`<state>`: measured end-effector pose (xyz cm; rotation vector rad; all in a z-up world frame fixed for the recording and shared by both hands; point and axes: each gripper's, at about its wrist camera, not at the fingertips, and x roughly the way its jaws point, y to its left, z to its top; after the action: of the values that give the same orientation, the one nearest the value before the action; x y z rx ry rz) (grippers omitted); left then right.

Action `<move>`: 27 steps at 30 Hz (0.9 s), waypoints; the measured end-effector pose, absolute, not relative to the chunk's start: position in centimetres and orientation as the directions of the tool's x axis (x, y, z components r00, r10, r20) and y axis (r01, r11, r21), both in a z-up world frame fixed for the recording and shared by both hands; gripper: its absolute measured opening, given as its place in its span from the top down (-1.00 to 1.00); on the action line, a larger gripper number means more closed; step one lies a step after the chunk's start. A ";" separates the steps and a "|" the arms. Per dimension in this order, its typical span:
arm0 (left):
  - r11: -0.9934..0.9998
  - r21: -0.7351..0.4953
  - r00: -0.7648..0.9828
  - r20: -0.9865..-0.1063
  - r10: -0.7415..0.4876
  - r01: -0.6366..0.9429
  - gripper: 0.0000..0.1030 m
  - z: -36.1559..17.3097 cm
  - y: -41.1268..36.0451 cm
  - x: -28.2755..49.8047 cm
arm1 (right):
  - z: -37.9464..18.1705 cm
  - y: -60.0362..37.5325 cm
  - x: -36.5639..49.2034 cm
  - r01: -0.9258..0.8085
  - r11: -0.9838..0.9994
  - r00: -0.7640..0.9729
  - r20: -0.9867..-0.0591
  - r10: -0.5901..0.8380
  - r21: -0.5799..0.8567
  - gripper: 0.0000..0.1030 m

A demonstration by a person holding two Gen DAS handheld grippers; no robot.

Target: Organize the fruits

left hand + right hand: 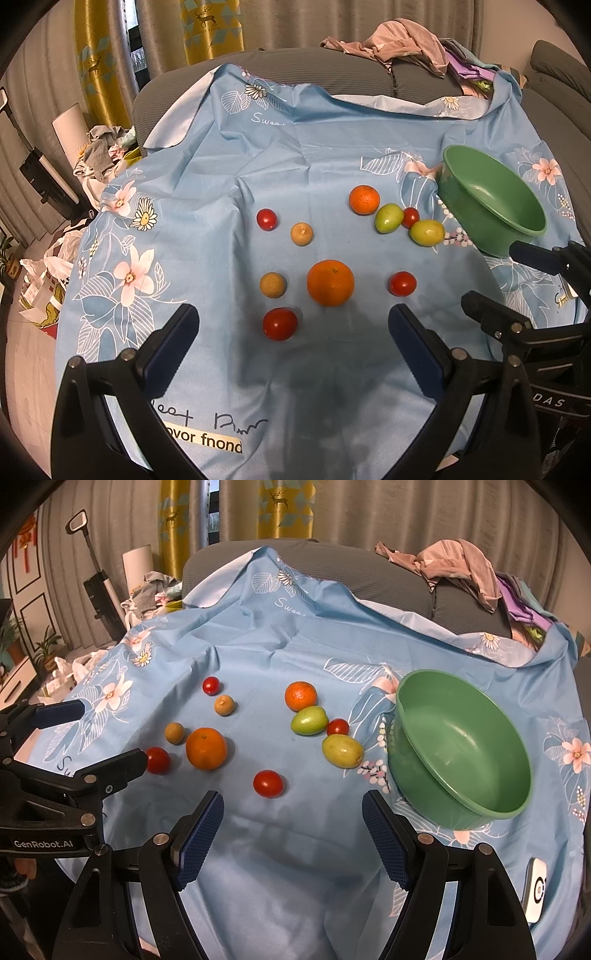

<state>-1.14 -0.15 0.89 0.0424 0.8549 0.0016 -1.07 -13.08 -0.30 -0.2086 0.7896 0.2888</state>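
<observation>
Loose fruit lies on a blue flowered cloth (229, 177). A large orange (330, 282) sits in the middle, with red tomatoes (280, 324) and two brown round fruits (273, 284) around it. Farther right, a small orange (300, 696), two green fruits (309, 720) and a tomato (337, 726) cluster beside an empty, tilted green bowl (461, 738). My left gripper (292, 311) is open just short of the nearest tomato. Open too is my right gripper (292, 797), hovering before another tomato (268, 783), left of the bowl. Neither holds anything.
The cloth drapes over a grey sofa (295, 62) with a heap of clothes (458, 568) on its back. A white device (535, 890) lies on the cloth near the right edge. Bags and laundry (96, 155) and a vacuum (99, 590) stand off to the left.
</observation>
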 end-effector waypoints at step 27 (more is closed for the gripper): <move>0.998 -0.035 0.640 -0.766 -0.065 0.060 -0.99 0.2 0.7 -0.8 | -0.8 -14.0 -1.0 -0.321 0.945 0.667 -0.723 0.180 -0.061 -0.51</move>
<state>-0.81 0.73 0.19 -0.0069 0.8734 -0.0714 -1.04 -13.96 -0.77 -0.1900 0.7923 0.2847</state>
